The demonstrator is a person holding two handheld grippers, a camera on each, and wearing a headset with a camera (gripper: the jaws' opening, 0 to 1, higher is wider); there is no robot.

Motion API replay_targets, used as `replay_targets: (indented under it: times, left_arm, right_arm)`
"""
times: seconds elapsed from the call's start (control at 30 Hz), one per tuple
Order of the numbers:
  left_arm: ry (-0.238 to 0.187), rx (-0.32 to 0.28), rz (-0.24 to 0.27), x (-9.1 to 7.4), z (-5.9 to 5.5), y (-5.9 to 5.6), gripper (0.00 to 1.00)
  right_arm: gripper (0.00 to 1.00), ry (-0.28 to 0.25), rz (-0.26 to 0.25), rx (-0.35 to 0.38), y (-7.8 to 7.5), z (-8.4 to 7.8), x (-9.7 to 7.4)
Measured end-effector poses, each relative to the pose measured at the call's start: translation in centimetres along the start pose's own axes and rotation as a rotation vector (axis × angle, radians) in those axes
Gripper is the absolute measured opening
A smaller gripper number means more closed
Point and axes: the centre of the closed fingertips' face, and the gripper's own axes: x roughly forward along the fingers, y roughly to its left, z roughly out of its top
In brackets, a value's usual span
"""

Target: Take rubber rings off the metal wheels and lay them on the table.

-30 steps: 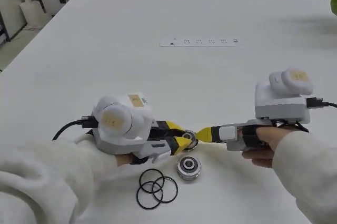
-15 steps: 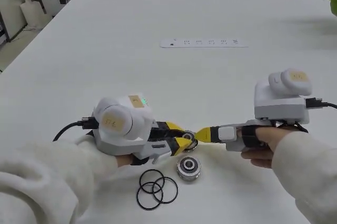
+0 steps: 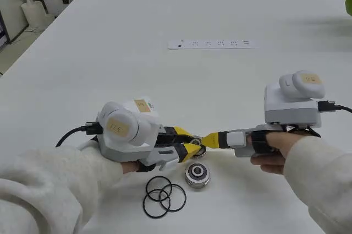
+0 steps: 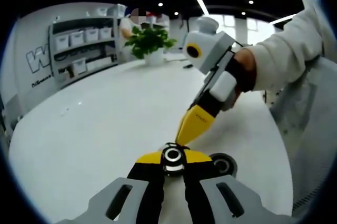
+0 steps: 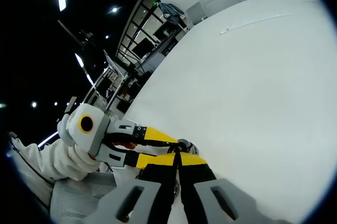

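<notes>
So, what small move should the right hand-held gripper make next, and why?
Probably draw the right hand-held gripper slowly away from the held wheel, to peel its rubber ring off. The left hand-held gripper clamps that wheel, and the right one's shut tips meet its rim, though its hold on the ring is too small to confirm. Three loose rings lie on the table.

The white table (image 3: 110, 52) carries a loose metal wheel (image 3: 197, 173) lying flat on its side. Just left of the wheel and slightly nearer the person, three black rubber rings (image 3: 163, 195) lie overlapping one another. Well beyond the wheel, a white power strip (image 3: 213, 44) lies flat. Far off to the wheel's right, a potted plant (image 4: 149, 42) stands on the tabletop.
</notes>
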Motion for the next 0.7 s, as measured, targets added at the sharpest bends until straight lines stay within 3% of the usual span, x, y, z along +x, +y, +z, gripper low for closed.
replay_targets:
  times: [0.57,0.7]
  left_arm:
    - [-0.005,0.003,0.004,0.0,0.05,-0.04,0.14]
    - [-0.007,-0.02,0.006,0.05,0.13,0.16,0.14]
  right_arm:
    - [0.0,-0.004,0.033,-0.008,0.6,0.22,0.02]
    - [0.0,-0.018,0.043,-0.003,0.68,0.53,-0.14]
